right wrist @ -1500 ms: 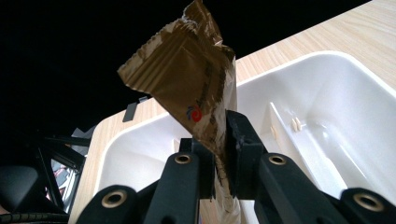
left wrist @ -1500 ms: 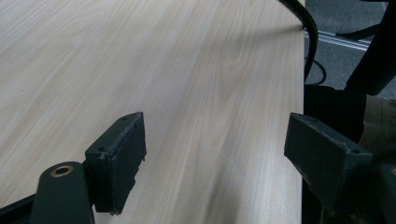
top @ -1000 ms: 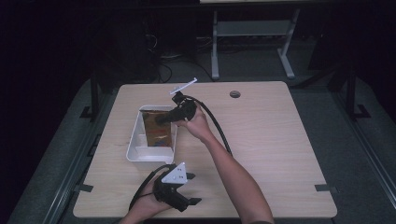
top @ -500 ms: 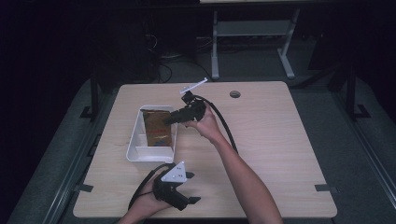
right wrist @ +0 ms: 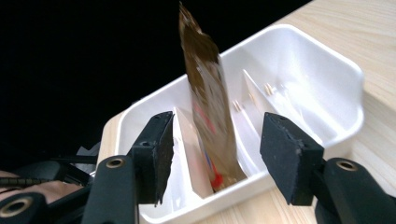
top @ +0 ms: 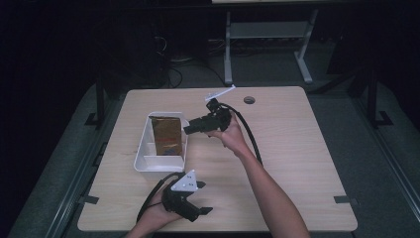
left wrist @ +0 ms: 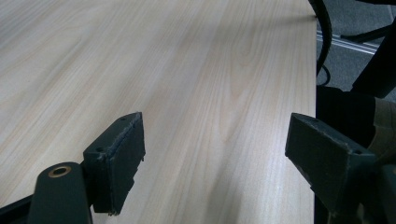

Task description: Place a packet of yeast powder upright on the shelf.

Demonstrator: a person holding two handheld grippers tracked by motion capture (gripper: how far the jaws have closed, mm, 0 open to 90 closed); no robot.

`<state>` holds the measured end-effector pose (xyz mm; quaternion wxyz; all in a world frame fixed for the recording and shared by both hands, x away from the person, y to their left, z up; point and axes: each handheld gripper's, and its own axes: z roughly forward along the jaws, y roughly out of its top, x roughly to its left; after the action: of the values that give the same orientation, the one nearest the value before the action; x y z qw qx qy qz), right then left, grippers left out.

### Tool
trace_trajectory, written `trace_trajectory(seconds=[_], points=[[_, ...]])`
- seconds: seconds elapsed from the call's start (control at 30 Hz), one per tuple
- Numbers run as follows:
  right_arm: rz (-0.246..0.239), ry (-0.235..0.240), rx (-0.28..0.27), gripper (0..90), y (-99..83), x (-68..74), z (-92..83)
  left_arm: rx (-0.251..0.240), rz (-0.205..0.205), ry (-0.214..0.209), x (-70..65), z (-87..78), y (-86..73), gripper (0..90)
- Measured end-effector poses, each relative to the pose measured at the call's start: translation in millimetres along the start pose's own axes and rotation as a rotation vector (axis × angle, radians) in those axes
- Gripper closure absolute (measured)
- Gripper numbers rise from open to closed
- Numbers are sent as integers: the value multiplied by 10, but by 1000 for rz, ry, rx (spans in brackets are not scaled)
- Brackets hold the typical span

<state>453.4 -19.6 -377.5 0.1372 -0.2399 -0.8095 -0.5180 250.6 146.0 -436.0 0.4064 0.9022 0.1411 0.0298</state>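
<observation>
Plainly unreadable, the brown packet (right wrist: 210,107) stands in the white tray (right wrist: 327,70); both hand-held grippers spread.

The high view looks forward and down across the whole desk (top: 297,163). Each claw camera sits low and close; the right one shares the white tray (right wrist: 327,88) (partitioned) with it.

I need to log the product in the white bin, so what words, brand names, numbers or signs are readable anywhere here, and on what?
No text can be read.
Brown packet in the white divided bin: red, white and blue print patches, too blurred to read in the right gripper view, too small in the high view.
Grey three-cornered plate on the left gripper: small dark marks, no legible characters.
</observation>
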Motion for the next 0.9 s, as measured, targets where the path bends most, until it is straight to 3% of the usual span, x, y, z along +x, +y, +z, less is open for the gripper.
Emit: trace_trajectory(seconds=[0.47,0.9], points=[[24,-29,-32,422,-275,-28,-384,2,-8,4,23,2,-8,190],[39,-57,-46,409,-563,32,-755,13,-6,-1,16,41,-1,189]])
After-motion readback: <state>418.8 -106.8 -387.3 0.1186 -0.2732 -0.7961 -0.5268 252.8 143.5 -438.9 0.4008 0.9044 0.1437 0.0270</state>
